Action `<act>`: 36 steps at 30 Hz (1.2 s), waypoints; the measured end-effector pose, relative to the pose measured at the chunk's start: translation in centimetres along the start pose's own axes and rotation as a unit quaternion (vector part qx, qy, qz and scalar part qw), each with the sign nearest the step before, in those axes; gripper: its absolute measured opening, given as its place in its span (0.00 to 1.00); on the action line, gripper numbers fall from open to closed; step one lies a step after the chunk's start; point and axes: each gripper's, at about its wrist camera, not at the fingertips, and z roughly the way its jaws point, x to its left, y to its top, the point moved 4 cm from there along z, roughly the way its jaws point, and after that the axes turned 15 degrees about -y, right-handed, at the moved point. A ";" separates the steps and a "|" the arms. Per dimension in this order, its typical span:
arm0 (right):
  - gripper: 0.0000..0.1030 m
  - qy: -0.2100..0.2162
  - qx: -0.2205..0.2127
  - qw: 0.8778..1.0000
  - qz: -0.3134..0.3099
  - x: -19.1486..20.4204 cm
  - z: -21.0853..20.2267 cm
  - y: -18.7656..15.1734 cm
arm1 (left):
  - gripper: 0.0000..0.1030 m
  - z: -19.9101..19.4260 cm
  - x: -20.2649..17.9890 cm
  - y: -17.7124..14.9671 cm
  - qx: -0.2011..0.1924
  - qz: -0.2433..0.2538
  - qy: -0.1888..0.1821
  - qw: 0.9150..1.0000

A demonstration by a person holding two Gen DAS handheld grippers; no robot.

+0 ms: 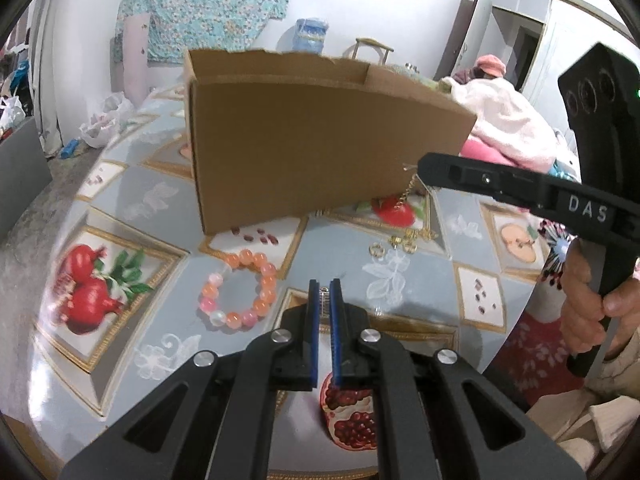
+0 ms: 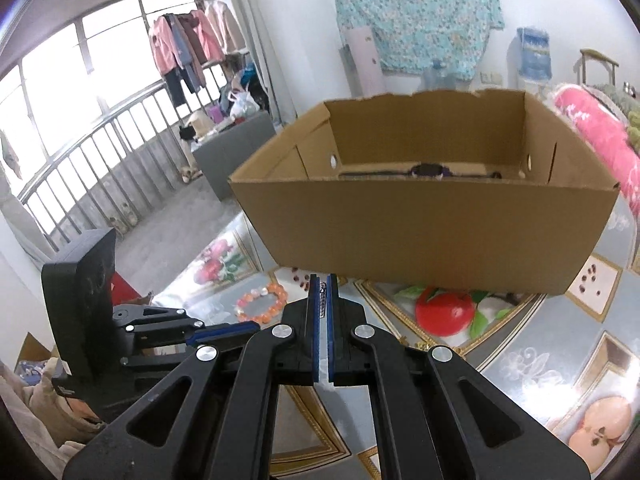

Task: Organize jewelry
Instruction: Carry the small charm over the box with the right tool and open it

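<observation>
Behind everything is a room with a barred window point(image 2: 80, 92), hanging clothes point(image 2: 188, 44) and a floral cloth point(image 2: 416, 12) on the wall. Under my grippers lies a tablecloth point(image 1: 160, 168) printed with fruit. On it stands an open cardboard box point(image 2: 420, 232), with a dark item point(image 2: 430, 169) on its bottom that I cannot identify.

My left gripper point(image 1: 325, 282) hovers low over the cloth, jaws nearly together with only a thin gap, holding nothing I can see. Just beyond it, to the left, lies an orange and pink bead bracelet point(image 1: 240, 290).

My right gripper point(image 1: 420, 164) is raised near the front wall of the box, and its jaws are clamped on a gold chain point(image 1: 406, 196) that hangs down from the tip. Small gold earrings point(image 1: 402, 242) lie on the cloth below it.
</observation>
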 end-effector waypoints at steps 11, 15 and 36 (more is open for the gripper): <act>0.01 0.005 -0.081 0.997 -0.010 -1.8 -3.3 4.5 | 0.04 -4.9 -4.4 6.2 -0.074 0.059 0.000 0.996; 0.01 0.009 -0.098 0.995 -0.009 -3.2 -3.2 7.4 | 0.04 -4.9 -5.1 10.0 -0.091 0.078 0.001 0.993; 0.09 -0.005 0.048 0.999 0.016 -10.9 8.9 12.4 | 0.05 10.7 3.1 19.8 0.032 -0.098 -0.094 0.990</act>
